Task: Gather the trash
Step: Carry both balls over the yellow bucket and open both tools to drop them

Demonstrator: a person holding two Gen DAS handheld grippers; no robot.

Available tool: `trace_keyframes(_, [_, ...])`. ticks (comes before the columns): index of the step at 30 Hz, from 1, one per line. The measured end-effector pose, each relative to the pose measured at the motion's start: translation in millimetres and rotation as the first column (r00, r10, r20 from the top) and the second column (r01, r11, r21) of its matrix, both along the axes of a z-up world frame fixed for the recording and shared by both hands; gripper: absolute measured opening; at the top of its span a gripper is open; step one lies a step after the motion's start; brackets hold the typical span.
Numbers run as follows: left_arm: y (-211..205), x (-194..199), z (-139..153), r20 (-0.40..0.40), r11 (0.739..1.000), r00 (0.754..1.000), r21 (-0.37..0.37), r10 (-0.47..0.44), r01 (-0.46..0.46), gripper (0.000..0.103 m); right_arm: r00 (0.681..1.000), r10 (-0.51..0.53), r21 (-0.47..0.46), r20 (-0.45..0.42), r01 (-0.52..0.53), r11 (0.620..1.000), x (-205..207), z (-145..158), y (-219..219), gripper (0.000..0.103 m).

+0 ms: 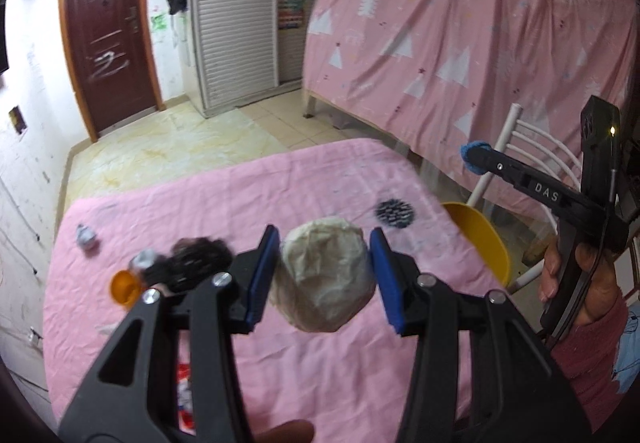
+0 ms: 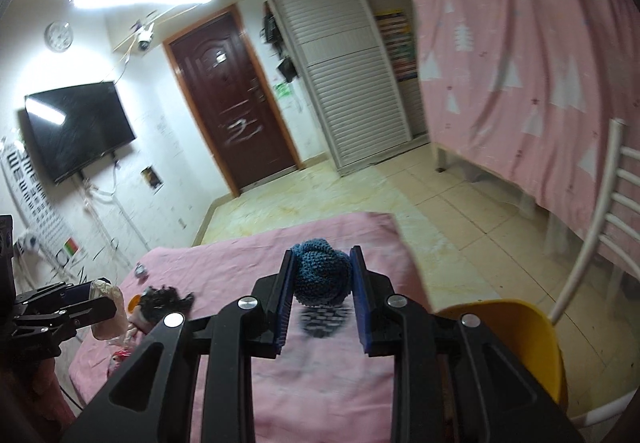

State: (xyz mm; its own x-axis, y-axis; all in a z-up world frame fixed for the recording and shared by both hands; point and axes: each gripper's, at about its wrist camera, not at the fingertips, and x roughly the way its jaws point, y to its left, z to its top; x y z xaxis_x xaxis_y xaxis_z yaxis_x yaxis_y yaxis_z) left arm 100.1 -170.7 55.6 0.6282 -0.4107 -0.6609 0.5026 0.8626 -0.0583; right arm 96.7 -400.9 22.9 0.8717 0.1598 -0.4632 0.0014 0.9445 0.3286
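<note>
A cloth-covered surface (image 1: 248,203) carries a foil scrap (image 1: 86,237) at its far left, a dark clump (image 1: 196,263) right of that, a patterned disc (image 1: 394,214) toward the right edge, and a chair (image 1: 480,243) just beyond that edge.

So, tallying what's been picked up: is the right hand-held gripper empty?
No, the right hand-held gripper is shut on a blue knitted ball.

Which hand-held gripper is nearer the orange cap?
Left. The left hand-held gripper, holding a pale wad, is just beside the orange cap; the right hand-held gripper is across the table.
</note>
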Motion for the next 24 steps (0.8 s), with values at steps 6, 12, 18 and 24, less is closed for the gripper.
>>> trace_keyframes(6, [-59.7, -1.0, 6.4, -0.013, 0.996, 0.996, -0.004, -0.084, 0.084, 0.045, 0.993, -0.116, 0.018, 0.010, 0.115, 0.993, -22.6, -8.2, -50.3, 0.020])
trace_keyframes(12, [-123.6, 3.5, 9.4, -0.054, 0.986, 0.985, -0.050, -0.165, 0.162, 0.045, 0.973, -0.229, -0.039, 0.004, 0.229, 0.973, -35.0, -14.8, -85.4, 0.021])
trace_keyframes(18, [-183.6, 10.7, -2.5, -0.113, 0.975, 0.969, -0.056, -0.220, 0.214, 0.045, 0.968, -0.245, -0.039, -0.050, 0.243, 0.969, -28.7, -29.5, -103.6, 0.023])
trace_keyframes(24, [-213.9, 25.7, -17.2, -0.176, 0.975, 0.959, -0.070, -0.221, 0.212, 0.046, 0.963, -0.265, 0.014, -0.058, 0.266, 0.964, -32.7, -36.9, -122.5, 0.040])
